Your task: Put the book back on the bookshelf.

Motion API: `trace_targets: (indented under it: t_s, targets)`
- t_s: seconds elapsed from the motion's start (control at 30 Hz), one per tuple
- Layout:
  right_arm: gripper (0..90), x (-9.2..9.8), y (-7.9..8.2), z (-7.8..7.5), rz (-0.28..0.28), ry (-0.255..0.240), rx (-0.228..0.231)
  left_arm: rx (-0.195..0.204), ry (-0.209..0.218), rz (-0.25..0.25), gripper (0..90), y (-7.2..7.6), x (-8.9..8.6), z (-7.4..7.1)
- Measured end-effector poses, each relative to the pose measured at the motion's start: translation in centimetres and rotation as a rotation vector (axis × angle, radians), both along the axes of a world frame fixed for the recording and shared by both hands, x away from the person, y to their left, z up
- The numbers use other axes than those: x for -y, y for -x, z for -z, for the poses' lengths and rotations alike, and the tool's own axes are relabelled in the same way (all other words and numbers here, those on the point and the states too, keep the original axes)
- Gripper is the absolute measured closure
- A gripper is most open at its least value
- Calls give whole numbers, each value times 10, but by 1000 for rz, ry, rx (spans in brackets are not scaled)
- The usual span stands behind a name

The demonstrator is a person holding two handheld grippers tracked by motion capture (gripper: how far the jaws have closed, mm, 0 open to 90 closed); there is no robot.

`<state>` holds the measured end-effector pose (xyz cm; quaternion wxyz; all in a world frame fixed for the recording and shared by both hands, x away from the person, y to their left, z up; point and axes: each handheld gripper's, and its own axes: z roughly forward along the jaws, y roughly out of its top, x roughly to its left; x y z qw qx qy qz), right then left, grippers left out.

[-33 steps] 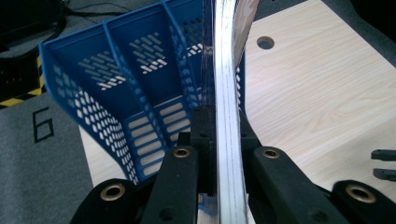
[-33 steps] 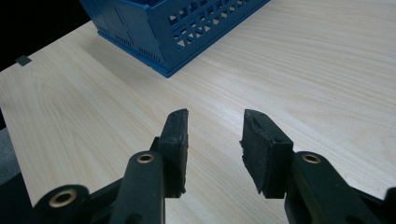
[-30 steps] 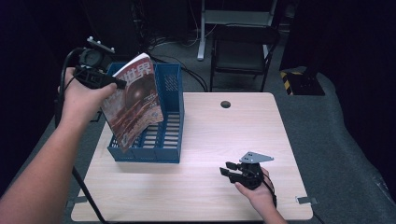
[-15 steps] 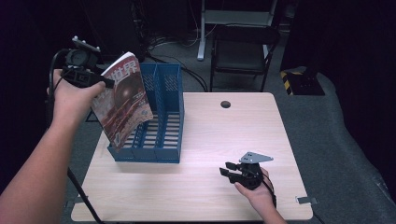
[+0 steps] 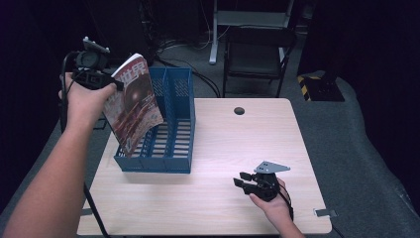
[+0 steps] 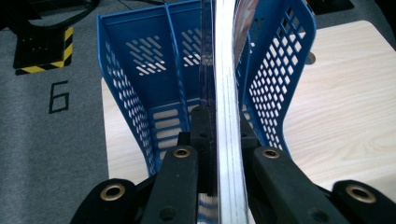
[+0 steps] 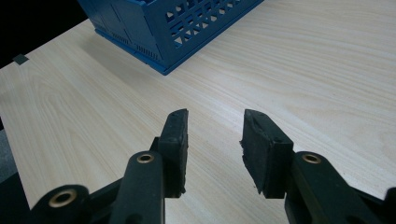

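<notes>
One wooden table [image 5: 213, 198] is standing on a grey floor, and one person is working at it with two grippers, one in each hand. The left gripper [image 5: 106, 82] is pinching one magazine [image 5: 132, 106] by its upper edge, its jaws pressed tight on the pages. The magazine is hanging tilted in the air, cover facing the person, with its lower corner dipping toward the near left part of one blue file rack [image 5: 171, 144]. In the left gripper view, the magazine [image 6: 229, 93] is running edge-on between the two black jaws, above the rack [image 6: 140, 88], which has two compartments split by one divider. The rack is sitting on the left half of the table. The right gripper [image 5: 246, 182] is resting low over the near right part of the table, well apart from the rack. In the right gripper view its [image 7: 214, 140] two jaws are standing spread with nothing between them. One dark round hole [image 5: 239, 110] is sitting near the table's far edge.
</notes>
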<state>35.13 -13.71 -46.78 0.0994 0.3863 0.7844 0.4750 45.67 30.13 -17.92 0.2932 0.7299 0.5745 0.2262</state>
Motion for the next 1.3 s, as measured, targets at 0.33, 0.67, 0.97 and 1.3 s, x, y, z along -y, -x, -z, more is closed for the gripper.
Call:
trace_targets:
  t_s: [0.33, 0.67, 0.97, 1.3]
  targets:
    - [608, 1, -1, 0, 3, -3, -10, 15, 6, -19, 839, -13, 8, 7]
    - [609, 2, 0, 0, 0, -9, -11, 27, 16, -49, 839, -28, 9, 23]
    - [609, 1, 0, 0, -4, -8, -2, 44, 33, -68, 839, -42, 6, 42]
    - [609, 2, 0, 0, -11, -7, 2, 46, 16, -70, 839, -50, 16, 42]
